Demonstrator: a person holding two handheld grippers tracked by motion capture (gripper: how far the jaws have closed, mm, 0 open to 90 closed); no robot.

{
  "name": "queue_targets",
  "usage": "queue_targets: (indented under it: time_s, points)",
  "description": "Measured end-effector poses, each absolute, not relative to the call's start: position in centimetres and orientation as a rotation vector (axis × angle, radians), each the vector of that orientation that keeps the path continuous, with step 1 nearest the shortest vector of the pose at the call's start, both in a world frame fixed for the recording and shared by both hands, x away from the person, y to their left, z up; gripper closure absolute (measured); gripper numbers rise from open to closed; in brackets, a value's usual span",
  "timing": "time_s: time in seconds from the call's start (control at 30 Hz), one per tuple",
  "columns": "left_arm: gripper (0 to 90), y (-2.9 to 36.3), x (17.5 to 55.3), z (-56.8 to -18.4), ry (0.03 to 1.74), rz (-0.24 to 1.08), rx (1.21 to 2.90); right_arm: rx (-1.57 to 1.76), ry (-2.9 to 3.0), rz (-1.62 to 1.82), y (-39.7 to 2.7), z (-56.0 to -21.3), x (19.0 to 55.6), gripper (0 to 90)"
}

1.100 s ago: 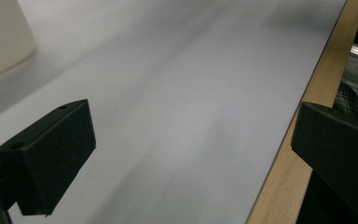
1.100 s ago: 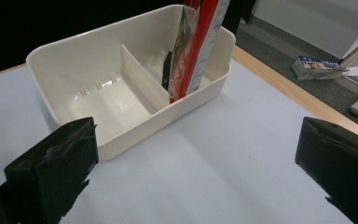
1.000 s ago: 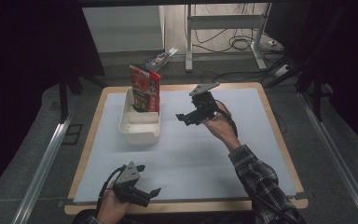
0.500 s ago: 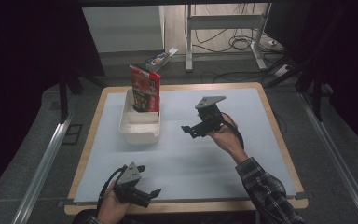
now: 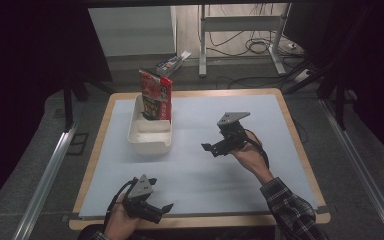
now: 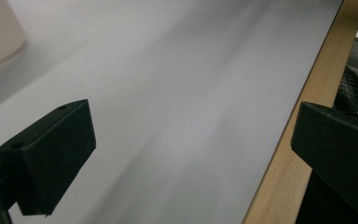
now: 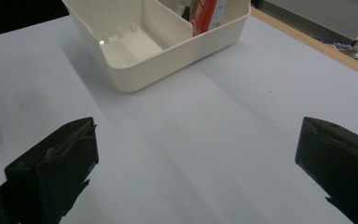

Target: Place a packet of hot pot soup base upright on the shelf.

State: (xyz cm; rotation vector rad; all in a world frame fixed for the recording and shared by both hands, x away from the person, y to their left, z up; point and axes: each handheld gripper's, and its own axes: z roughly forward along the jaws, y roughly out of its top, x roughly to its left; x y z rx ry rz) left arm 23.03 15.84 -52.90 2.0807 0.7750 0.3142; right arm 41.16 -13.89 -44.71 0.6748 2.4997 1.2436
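Right gripper [image 5: 213, 148], jaws spread wide and empty, held above the blue-white mat [image 5: 260, 120] at about 3 o'clock of the table's centre. Compared with one second ago it has drawn back from near the bin toward 4 o'clock, the grey plate on top now tilted up; the withdrawal, with nothing between the jaws, suggests that the red carton [image 5: 156, 94] has been released and the placing step is complete. The left gripper [image 5: 161, 209] rests at 6 o'clock by the near wooden edge, unchanged in place across the interval, its jaws likewise parted with nothing between them.

The carton stands upright in the far compartment of the cream bin [image 5: 150, 144], at 11 o'clock of the table. It is a tall red box with printed panels, and its top rises clear above the bin's rim. In the right gripper view the carton [image 7: 203, 14] sits just behind the divider, while the near compartment [image 7: 130, 46] lies empty; whether the carton leans on the back wall cannot be told from these angles. A second small package [image 5: 172, 63] lies on the floor beyond the table at 12 o'clock.
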Motion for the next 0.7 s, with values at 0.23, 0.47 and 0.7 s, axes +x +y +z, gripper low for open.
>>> queue_targets:
  time_s: [0.23,0.47,0.7]
  points:
    - [0.0,15.8,23.0,-52.9,0.773,0.321,2.086,0.678,2.501,1.244,-14.7,-45.0,40.0,0.0]
    - [0.1,15.8,23.0,-52.9,0.775,0.325,2.085,0.687,2.493,1.254,-15.9,-45.0,38.7,0.0]
    - [0.2,15.8,23.0,-52.9,0.775,0.329,2.089,0.715,2.481,1.249,-17.6,-45.0,37.4,0.0]
